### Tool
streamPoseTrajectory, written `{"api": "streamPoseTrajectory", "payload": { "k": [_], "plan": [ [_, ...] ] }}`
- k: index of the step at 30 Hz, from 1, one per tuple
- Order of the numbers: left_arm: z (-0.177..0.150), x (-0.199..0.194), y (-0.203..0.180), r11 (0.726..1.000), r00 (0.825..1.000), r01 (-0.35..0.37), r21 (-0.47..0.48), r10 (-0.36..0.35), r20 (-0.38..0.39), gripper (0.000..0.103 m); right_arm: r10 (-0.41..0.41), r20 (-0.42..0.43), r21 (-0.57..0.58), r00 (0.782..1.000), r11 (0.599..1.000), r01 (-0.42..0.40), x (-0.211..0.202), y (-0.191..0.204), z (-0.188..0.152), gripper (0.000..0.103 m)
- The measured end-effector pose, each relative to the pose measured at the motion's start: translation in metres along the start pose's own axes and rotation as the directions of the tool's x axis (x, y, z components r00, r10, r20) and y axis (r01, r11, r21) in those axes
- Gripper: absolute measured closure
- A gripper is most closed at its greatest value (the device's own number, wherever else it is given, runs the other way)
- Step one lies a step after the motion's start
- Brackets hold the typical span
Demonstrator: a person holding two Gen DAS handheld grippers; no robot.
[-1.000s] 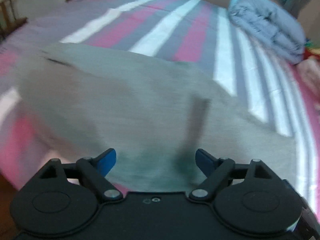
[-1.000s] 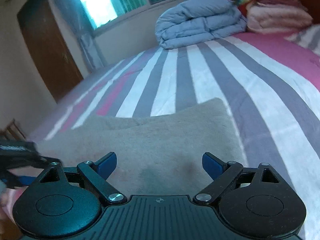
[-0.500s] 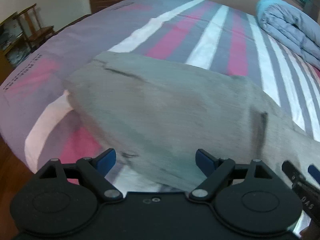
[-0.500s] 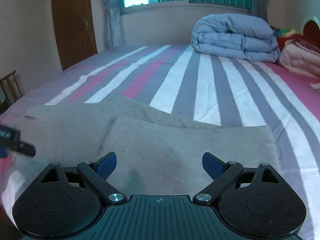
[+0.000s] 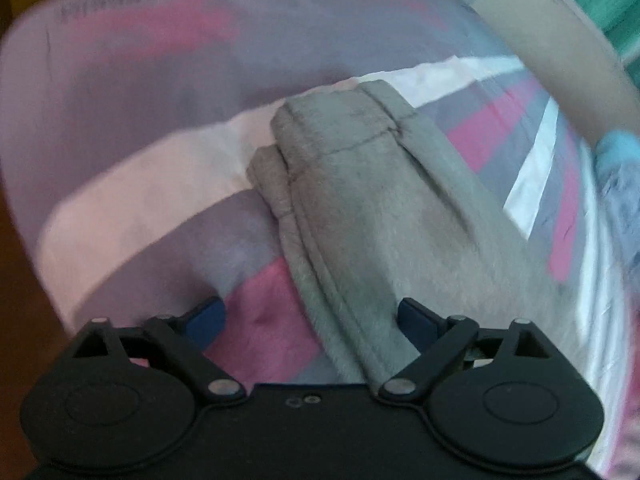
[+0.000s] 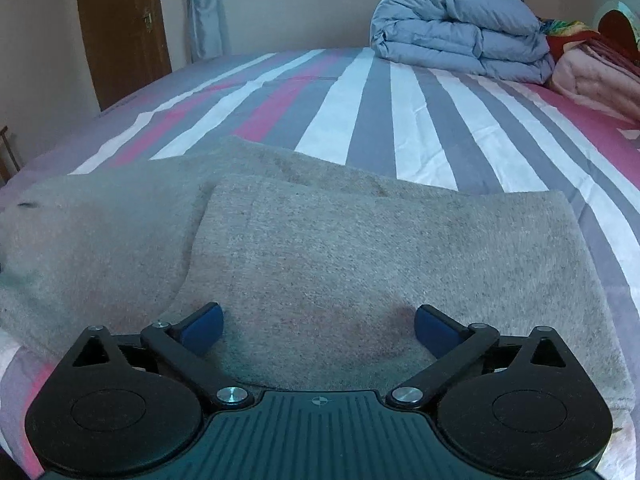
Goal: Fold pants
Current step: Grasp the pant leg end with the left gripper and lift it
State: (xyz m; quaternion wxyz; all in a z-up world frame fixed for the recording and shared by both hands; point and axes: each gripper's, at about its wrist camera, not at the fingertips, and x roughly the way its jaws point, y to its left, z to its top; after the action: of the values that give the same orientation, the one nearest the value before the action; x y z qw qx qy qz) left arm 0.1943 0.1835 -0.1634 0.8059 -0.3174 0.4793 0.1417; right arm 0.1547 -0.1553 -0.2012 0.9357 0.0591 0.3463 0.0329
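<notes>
Grey pants (image 6: 360,248) lie flat on the near part of the striped bedsheet (image 6: 360,100), close to the bed's front edge; soft, fleecy fabric. In the right wrist view one layer is folded over another: the upper panel has a straight far edge and a rounded left corner, and the lower layer spreads out from under it toward the left. In the left wrist view the pants (image 5: 380,208) run away from the camera as a long band, ending in stitched hems, two of them stacked and slightly offset; this view is blurred, detail poor. Left gripper (image 5: 312,316) above the cloth, jaws opening and already wide; the band's near edge passes between the blue fingertips (image 5: 206,316), nearer the right one, but the pads do not press on it, nothing held. Pink stripe of sheet shows under the left finger. Right gripper (image 6: 318,324) also over the pants, jaws opening, very wide; the folded panel fills the gap between its blue fingertips (image 6: 204,326), pads clear of any pinch, nothing held. Whether the tips touch the fabric surface cannot be told. Beyond the pants the sheet runs in white, grey and pink stripes to the far side of the bed. A folded pale blue duvet (image 6: 460,36) sits at the far right, a pink blanket (image 6: 592,76) just beside it. A brown wooden door (image 6: 120,28) stands at left, a curtain (image 6: 204,8) beside the window.
</notes>
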Motion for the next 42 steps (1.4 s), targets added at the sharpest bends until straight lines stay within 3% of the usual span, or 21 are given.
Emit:
{"api": "streamPoseTrajectory", "payload": {
  "k": [6, 11, 16, 17, 18, 19, 21, 23, 24, 29, 32, 35, 39, 42],
  "plan": [
    [0.016, 0.016, 0.012, 0.979, 0.983, 0.183, -0.084, -0.18, 0.041, 0.014, 0.012, 0.002, 0.012, 1.0, 1.0, -0.012, -0.002, -0.001, 0.001, 0.0],
    [0.023, 0.038, 0.018, 0.927, 0.944, 0.33, -0.176, -0.324, 0.066, 0.014, 0.016, 0.011, 0.018, 1.0, 1.0, -0.016, -0.002, -0.001, 0.0, 0.0],
    [0.027, 0.054, 0.015, 0.876, 0.907, 0.421, -0.233, -0.406, 0.114, 0.016, 0.024, 0.013, 0.021, 1.0, 0.999, -0.024, -0.002, -0.002, 0.0, 0.0],
    [0.026, 0.053, 0.014, 0.874, 0.905, 0.425, -0.238, -0.407, 0.121, 0.025, 0.025, 0.014, 0.021, 1.0, 0.999, -0.025, -0.002, -0.002, 0.0, 0.0],
    [0.024, 0.052, 0.013, 0.878, 0.911, 0.412, -0.242, -0.394, 0.121, 0.06, 0.025, 0.016, 0.019, 1.0, 0.999, -0.025, -0.002, -0.002, -0.001, 0.0],
    [0.024, 0.053, 0.013, 0.884, 0.916, 0.401, -0.242, -0.386, 0.108, 0.08, 0.024, 0.018, 0.019, 1.0, 1.0, -0.025, -0.002, -0.002, -0.001, 0.0],
    [0.023, 0.05, 0.013, 0.888, 0.919, 0.395, -0.234, -0.382, 0.101, 0.09, 0.02, 0.018, 0.017, 1.0, 1.0, -0.021, -0.003, -0.001, -0.001, 0.0],
    [0.022, 0.037, 0.003, 0.92, 0.931, 0.36, -0.155, -0.344, 0.119, 0.092, 0.013, 0.015, 0.012, 1.0, 1.0, -0.013, -0.003, 0.0, 0.0, 0.0],
    [0.02, 0.027, -0.004, 0.928, 0.93, 0.358, -0.106, -0.343, 0.135, 0.093, 0.006, 0.013, 0.003, 1.0, 1.0, -0.007, -0.004, 0.002, 0.001, 0.0],
    [0.009, -0.022, -0.052, 0.909, 0.89, 0.399, 0.123, -0.416, 0.185, 0.093, -0.001, 0.024, 0.002, 1.0, 1.0, 0.001, -0.011, 0.004, 0.006, 0.0],
    [-0.006, -0.05, -0.091, 0.867, 0.862, 0.431, 0.251, -0.478, 0.168, 0.093, -0.017, -0.007, -0.065, 1.0, 0.998, 0.016, -0.002, 0.009, 0.001, 0.0],
    [-0.031, -0.072, -0.133, 0.809, 0.844, 0.451, 0.377, -0.524, 0.116, 0.093, 0.023, -0.055, -0.034, 0.998, 0.999, -0.025, 0.0, 0.0, 0.011, 0.0],
    [-0.077, -0.083, -0.179, 0.729, 0.836, 0.459, 0.508, -0.548, 0.031, 0.093, 0.112, -0.035, 0.105, 0.993, 0.989, -0.108, -0.02, -0.031, 0.016, 0.0],
    [-0.123, -0.079, -0.212, 0.666, 0.842, 0.453, 0.593, -0.539, -0.037, 0.093, 0.155, 0.004, 0.23, 0.988, 0.961, -0.152, -0.041, -0.067, 0.012, 0.0]
  ]
}}
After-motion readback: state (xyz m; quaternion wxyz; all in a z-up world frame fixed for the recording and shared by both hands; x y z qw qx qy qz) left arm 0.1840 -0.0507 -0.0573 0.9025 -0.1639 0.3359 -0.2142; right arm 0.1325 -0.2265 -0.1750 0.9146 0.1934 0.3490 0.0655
